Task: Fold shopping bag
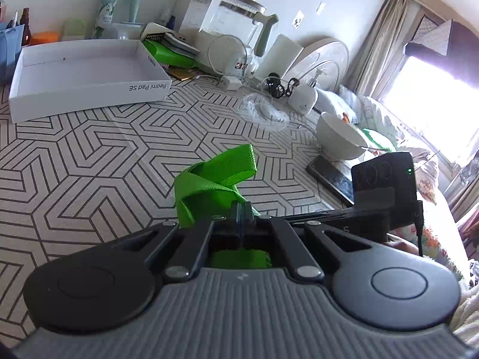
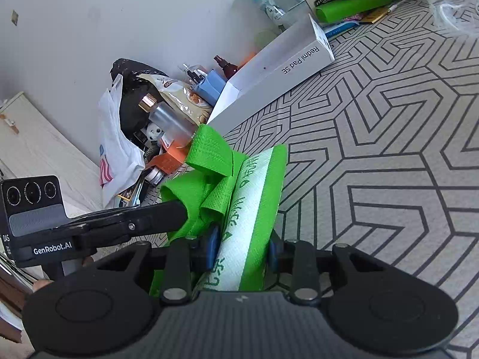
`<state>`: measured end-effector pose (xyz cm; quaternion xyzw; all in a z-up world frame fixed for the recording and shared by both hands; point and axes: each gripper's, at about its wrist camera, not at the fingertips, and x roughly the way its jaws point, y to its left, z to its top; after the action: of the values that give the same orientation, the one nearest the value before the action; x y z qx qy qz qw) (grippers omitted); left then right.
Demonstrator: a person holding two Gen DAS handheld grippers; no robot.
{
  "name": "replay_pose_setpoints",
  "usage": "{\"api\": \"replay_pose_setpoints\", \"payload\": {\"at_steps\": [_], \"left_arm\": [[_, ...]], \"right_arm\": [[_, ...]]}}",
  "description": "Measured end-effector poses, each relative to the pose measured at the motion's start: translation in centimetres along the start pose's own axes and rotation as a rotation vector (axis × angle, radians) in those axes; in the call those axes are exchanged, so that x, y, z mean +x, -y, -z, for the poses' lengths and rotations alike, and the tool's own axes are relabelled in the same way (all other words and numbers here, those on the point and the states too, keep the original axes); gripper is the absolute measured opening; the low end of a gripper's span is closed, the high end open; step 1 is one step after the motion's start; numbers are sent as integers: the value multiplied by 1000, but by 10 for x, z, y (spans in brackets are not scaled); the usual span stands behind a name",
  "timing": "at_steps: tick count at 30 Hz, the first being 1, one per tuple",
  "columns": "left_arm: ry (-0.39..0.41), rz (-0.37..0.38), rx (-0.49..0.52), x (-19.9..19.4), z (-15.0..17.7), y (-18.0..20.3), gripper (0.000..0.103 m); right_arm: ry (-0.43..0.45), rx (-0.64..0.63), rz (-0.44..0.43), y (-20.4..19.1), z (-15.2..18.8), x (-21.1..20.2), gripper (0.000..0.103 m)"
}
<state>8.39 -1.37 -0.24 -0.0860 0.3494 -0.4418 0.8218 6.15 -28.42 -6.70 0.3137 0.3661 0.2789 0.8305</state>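
Your left claw (image 1: pixel 242 209) is clenched on a twisted green strap (image 1: pixel 214 179) of the shopping bag, its jaws pressed together over the fabric above the geometric-patterned surface (image 1: pixel 89 155). Your right claw (image 2: pixel 242 245) grips the folded shopping bag (image 2: pixel 251 209) itself, its blue pads (image 2: pixel 213 246) squeezing the green-and-white bundle, which stands up between them with green printed characters running along its white panel. The bag's bunched green handles (image 2: pixel 209 164) spill to the left of that bundle, where the other claw reaches in from the left edge of the right wrist view. The bag is held clear above the surface, between both claws. Toward the surface's far edge lies an open white box lid marked "Redmi Pad SE" (image 1: pixel 86 77). A white bowl (image 1: pixel 338 140) sits near the surface's right edge, beside a dark phone (image 1: pixel 332 179). A clear kettle (image 1: pixel 242 15) stands against the wall.
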Motion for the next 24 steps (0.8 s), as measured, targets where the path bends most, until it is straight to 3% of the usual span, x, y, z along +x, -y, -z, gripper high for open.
{"api": "replay_pose_setpoints", "payload": {"at_steps": [3,9,16,24], "left_arm": [[6,13,-81,-4,0,-13,1],[-47,58,-120,24,1,-16,3],[-96,61,-202,33,-4,-21,4],[-106,16,-176,35,-3,-14,4]], "right_arm": [[-16,-33,12,-3,-2,0,33],[-46,-76,20,-10,-6,5,33],[-53,10,-7,1,-8,-1,35],[-93,114,-15,14,-13,-10,36]]}}
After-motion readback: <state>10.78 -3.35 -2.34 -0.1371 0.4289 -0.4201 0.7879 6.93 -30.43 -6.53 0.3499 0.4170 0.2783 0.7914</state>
